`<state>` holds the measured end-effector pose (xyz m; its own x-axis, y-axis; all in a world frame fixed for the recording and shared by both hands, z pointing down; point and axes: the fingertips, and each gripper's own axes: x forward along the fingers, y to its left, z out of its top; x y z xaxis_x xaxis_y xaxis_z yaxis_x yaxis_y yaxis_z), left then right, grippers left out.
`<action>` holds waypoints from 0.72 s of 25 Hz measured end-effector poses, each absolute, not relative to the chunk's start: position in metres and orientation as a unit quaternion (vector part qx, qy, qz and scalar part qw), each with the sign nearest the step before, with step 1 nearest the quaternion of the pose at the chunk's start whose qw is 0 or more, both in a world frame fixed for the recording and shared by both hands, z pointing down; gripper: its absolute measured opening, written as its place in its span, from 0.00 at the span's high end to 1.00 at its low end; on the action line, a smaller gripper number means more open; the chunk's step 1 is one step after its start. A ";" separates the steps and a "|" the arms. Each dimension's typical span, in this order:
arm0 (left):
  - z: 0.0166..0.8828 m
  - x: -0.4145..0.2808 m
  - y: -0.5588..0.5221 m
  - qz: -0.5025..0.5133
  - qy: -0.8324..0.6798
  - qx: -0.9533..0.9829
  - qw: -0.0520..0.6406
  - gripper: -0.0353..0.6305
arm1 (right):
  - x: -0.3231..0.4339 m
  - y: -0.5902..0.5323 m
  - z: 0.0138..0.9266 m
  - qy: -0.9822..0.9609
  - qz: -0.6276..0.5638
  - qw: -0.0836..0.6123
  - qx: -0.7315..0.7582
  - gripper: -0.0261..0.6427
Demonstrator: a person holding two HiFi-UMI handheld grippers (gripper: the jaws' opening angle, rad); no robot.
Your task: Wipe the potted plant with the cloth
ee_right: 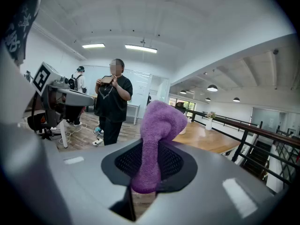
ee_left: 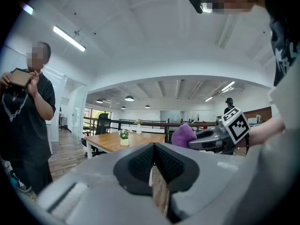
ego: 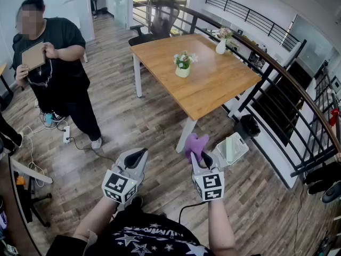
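Observation:
A small potted plant [ego: 183, 64] with white flowers stands in a pale pot near the middle of the wooden table [ego: 213, 84], far ahead of both grippers; in the left gripper view the potted plant [ee_left: 124, 137] is small and distant. My right gripper [ego: 201, 158] is shut on a purple cloth [ego: 195, 144] that sticks up from its jaws; the cloth [ee_right: 154, 135] fills the centre of the right gripper view. My left gripper [ego: 136, 157] is shut with nothing in it, held beside the right one above the floor. The left gripper [ee_left: 153, 161] shows its dark pads meeting.
A person [ego: 56, 63] in black stands at the left holding a tablet. An office chair [ego: 157, 23] sits behind the table. A second vase [ego: 221, 46] stands at the table's far edge. A black railing [ego: 287, 84] runs along the right. A white basket [ego: 233, 148] and cables [ego: 66, 135] lie on the floor.

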<state>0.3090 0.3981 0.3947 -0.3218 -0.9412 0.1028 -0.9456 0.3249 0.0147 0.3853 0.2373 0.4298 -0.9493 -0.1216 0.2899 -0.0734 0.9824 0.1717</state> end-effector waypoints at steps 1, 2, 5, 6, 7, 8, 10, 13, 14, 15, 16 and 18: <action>0.395 0.311 0.397 0.024 -0.812 0.582 0.047 0.94 | 0.388 0.239 0.433 -0.983 -0.081 0.155 0.048 0.84; 0.395 0.312 0.396 0.024 -0.811 0.583 0.048 0.94 | 0.391 0.240 0.436 -0.983 -0.082 0.160 0.046 0.84; 0.398 0.319 0.391 0.029 -0.809 0.585 0.054 0.94 | 0.404 0.242 0.450 -0.980 -0.081 0.176 0.044 0.84; 0.400 0.321 0.389 0.029 -0.808 0.585 0.057 0.94 | 0.409 0.242 0.455 -0.980 -0.077 0.179 0.044 0.84; 0.401 0.324 0.387 0.029 -0.808 0.586 0.060 0.94 | 0.414 0.242 0.459 -0.980 -0.071 0.182 0.045 0.84; 0.402 0.327 0.386 0.027 -0.808 0.586 0.062 0.94 | 0.420 0.242 0.463 -0.980 -0.066 0.183 0.046 0.84; 0.404 0.334 0.382 0.025 -0.807 0.586 0.066 0.94 | 0.431 0.241 0.467 -0.980 -0.058 0.184 0.048 0.84; 0.405 0.346 0.377 0.024 -0.806 0.588 0.069 0.94 | 0.444 0.238 0.469 -0.981 -0.052 0.183 0.049 0.84; 0.406 0.350 0.376 0.023 -0.805 0.589 0.069 0.94 | 0.447 0.237 0.470 -0.981 -0.050 0.182 0.049 0.84; 0.408 0.355 0.375 0.024 -0.804 0.590 0.070 0.94 | 0.449 0.236 0.470 -0.981 -0.047 0.180 0.048 0.84; 0.411 0.359 0.375 0.025 -0.803 0.591 0.071 0.94 | 0.452 0.236 0.472 -0.982 -0.044 0.178 0.047 0.84; 0.418 0.367 0.378 0.023 -0.804 0.589 0.078 0.94 | 0.455 0.236 0.477 -0.982 -0.039 0.178 0.044 0.84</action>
<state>0.3671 0.3779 0.4178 -0.2949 -0.9432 0.1530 -0.9504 0.3061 0.0552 0.4554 0.2365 0.4766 -0.9329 -0.1006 0.3457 -0.0725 0.9930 0.0932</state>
